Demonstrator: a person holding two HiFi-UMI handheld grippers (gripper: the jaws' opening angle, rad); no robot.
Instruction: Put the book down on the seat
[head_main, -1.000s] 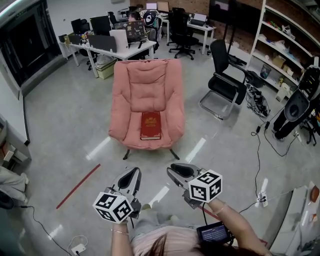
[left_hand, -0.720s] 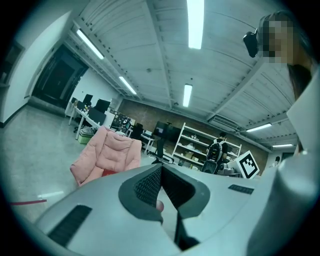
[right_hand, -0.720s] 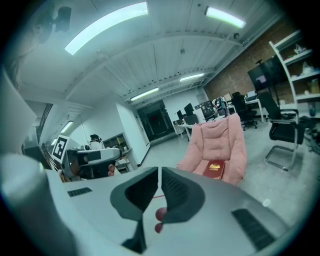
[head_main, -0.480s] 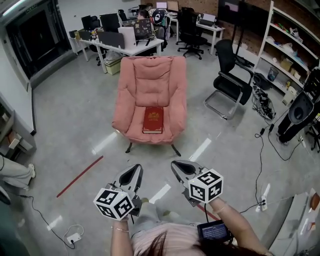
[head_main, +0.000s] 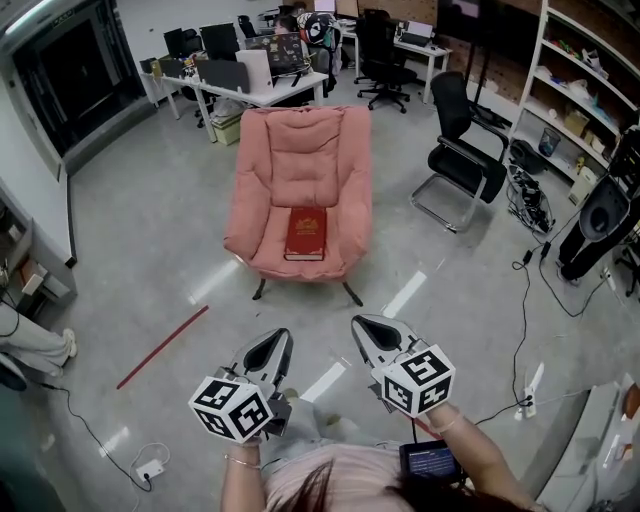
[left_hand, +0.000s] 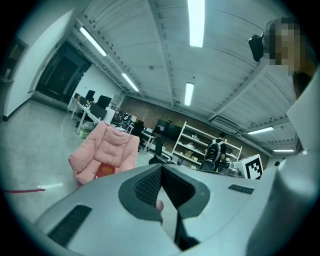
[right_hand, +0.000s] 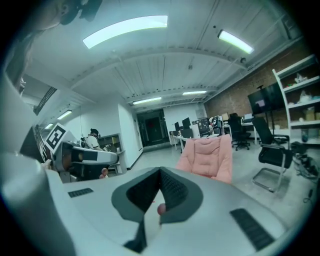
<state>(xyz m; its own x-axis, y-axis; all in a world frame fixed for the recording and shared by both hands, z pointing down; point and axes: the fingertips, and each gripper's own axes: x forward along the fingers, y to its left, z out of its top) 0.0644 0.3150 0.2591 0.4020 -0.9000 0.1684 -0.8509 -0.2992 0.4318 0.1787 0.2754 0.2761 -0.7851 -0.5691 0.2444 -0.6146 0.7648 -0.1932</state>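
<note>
Left gripper (head_main: 276, 340) jaws pressed together, nothing between them. Right gripper (head_main: 364, 327) alongside, jaws also closed and empty. Both are well in front of the pink armchair (head_main: 300, 160). Out there, the red book (head_main: 305, 233) lies flat on the armchair's seat, near its front edge. A black office chair (head_main: 462, 150) stands to the armchair's right, and desks (head_main: 255, 95) are behind it.

Grey floor (head_main: 130, 230): red strip (head_main: 162, 347) laid diagonally at left. Black cantilever chair (head_main: 465, 150) at right, near white shelving (head_main: 580, 110). White worktop (head_main: 265, 97) at rear carries monitors (head_main: 222, 75). Black speaker (head_main: 598, 225) at far right. Cable (head_main: 521, 320) trails across the floor.
</note>
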